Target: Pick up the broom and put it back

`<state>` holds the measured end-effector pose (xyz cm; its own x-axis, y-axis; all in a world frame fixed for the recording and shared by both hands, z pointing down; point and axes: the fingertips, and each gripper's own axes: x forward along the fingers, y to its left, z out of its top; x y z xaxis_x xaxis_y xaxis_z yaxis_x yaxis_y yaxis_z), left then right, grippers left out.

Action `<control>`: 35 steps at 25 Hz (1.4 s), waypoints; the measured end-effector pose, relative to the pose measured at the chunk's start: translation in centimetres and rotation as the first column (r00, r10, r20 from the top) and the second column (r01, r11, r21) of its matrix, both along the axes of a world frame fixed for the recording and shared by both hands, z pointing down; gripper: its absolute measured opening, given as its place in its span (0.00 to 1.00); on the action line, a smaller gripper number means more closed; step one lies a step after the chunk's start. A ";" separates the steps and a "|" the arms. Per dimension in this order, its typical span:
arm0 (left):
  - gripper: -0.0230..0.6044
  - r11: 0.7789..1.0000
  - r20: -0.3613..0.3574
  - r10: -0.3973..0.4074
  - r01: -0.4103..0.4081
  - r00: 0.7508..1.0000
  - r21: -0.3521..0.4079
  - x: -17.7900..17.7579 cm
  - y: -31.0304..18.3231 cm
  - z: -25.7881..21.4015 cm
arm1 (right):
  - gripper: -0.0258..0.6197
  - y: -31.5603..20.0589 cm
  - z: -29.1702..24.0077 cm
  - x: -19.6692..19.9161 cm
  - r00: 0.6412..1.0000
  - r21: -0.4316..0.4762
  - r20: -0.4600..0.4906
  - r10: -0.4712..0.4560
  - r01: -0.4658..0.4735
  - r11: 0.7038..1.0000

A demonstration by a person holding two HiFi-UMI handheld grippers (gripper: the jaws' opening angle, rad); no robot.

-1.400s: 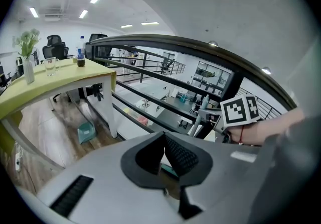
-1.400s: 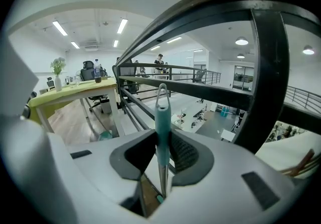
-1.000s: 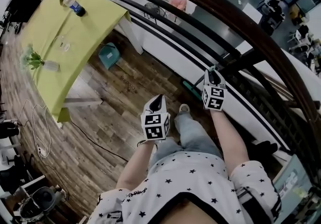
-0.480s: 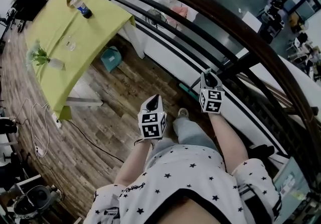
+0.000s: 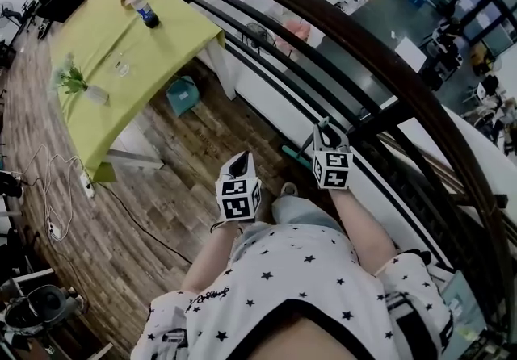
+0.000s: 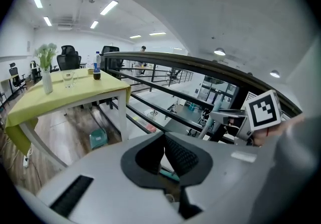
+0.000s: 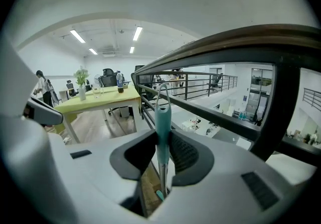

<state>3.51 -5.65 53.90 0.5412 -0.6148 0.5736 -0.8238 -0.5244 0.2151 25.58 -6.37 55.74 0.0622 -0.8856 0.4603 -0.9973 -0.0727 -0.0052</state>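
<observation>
The broom has a teal handle [image 7: 162,117] with a hanging loop at its top. It stands upright between the pads of my right gripper [image 7: 163,136], which is shut on it. In the head view my right gripper [image 5: 325,131] is close to the dark railing [image 5: 388,68], and the broom's teal head [image 5: 292,156] shows low by the railing's foot. My left gripper [image 5: 240,163] hovers over the wooden floor to the left of the right one. Its pads meet at their tips [image 6: 163,136] with nothing between them.
A yellow-green table [image 5: 105,100] at the upper left carries a bottle [image 5: 145,10], a glass [image 5: 121,68] and a vase with a plant [image 5: 77,82]. A teal bin [image 5: 182,94] stands under its edge. Cables [image 5: 48,189] lie on the floor at left. Beyond the railing is a drop to a lower level.
Both grippers have risen a little and shifted up and left in the head view, the right one with the broom handle still in it. The head camera has also turned slightly.
</observation>
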 end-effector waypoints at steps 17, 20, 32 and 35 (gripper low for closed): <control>0.05 0.979 -0.001 -0.205 0.205 0.979 0.007 0.6 -2.4 0.7 | 0.16 -4.4 -0.9 -2.6 0.977 0.012 0.037 -0.210 0.210 0.978; 0.05 0.974 0.000 -0.227 0.227 0.974 0.015 0.5 -2.7 0.6 | 0.16 -5.3 -0.9 -3.1 0.973 0.017 0.037 -0.227 0.226 0.974; 0.05 0.947 -0.002 -0.320 0.320 0.947 0.008 -1.9 -4.1 0.1 | 0.16 -9.2 -2.4 -5.2 0.958 0.032 0.031 -0.284 0.283 0.958; 0.05 0.944 -0.001 -0.329 0.329 0.944 0.004 -2.6 -5.0 0.3 | 0.16 -10.2 -2.5 -6.0 0.954 0.031 0.031 -0.298 0.297 0.954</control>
